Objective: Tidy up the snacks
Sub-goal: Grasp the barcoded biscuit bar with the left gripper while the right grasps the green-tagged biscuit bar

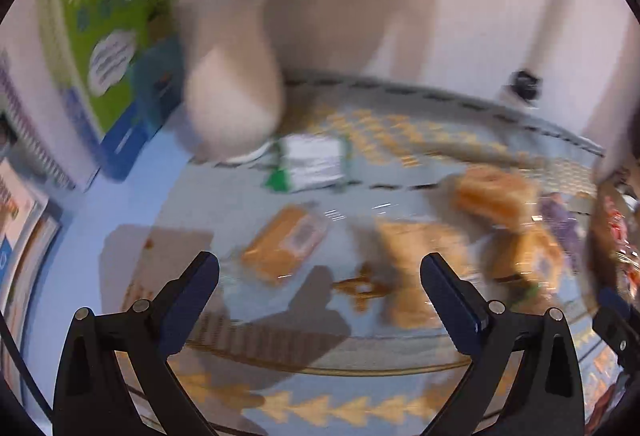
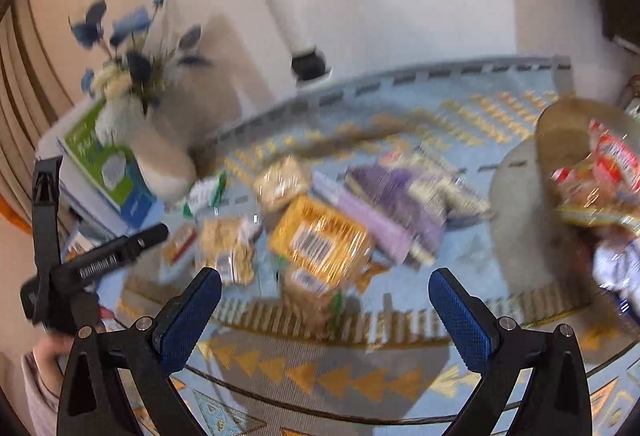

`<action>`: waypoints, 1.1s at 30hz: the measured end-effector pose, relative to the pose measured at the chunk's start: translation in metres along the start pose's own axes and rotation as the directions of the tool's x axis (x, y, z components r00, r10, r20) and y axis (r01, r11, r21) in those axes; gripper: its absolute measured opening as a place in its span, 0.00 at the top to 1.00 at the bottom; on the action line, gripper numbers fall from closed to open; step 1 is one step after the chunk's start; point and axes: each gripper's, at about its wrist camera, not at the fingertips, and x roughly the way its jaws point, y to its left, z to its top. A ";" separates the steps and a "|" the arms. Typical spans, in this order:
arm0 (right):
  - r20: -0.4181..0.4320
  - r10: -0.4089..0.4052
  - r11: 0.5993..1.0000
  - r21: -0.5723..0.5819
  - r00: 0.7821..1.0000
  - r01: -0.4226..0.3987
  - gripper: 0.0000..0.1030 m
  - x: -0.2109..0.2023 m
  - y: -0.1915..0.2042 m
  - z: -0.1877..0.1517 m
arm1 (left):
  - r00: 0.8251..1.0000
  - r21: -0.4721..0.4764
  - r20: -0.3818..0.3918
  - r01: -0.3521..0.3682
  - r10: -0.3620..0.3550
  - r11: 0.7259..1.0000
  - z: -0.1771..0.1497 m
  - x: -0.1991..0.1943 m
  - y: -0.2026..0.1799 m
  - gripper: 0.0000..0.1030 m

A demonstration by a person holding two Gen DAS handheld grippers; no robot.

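Observation:
Several wrapped snacks lie scattered on a round glass table with a blue and gold patterned cloth. An orange-yellow barcode packet sits in the middle, a purple packet to its right, and biscuit packs to its left. A woven basket at the right holds red and white packets. My right gripper is open above the near snacks. My left gripper is open over an orange packet and biscuit packs. It also shows in the right wrist view. Both views are blurred.
A beige vase with blue flowers stands at the back left beside a green and blue box. A small green and white packet lies near the vase. A grey rail edges the table's far side, with a wall behind.

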 end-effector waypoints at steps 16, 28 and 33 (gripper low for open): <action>-0.080 -0.005 1.000 0.012 0.997 0.006 0.00 0.058 0.006 -0.027 | 1.000 0.065 -0.023 0.010 -0.008 0.998 -0.010 0.060 0.014 0.07; -0.016 0.048 0.999 0.021 0.999 -0.048 0.76 0.040 0.000 -0.039 | 0.997 0.030 0.022 0.070 -0.070 0.997 -0.036 0.032 -0.004 0.67; 0.004 0.050 0.999 -0.001 0.999 -0.050 0.80 0.026 -0.001 -0.047 | 0.998 0.044 0.016 0.066 -0.067 0.997 -0.052 0.024 -0.013 0.67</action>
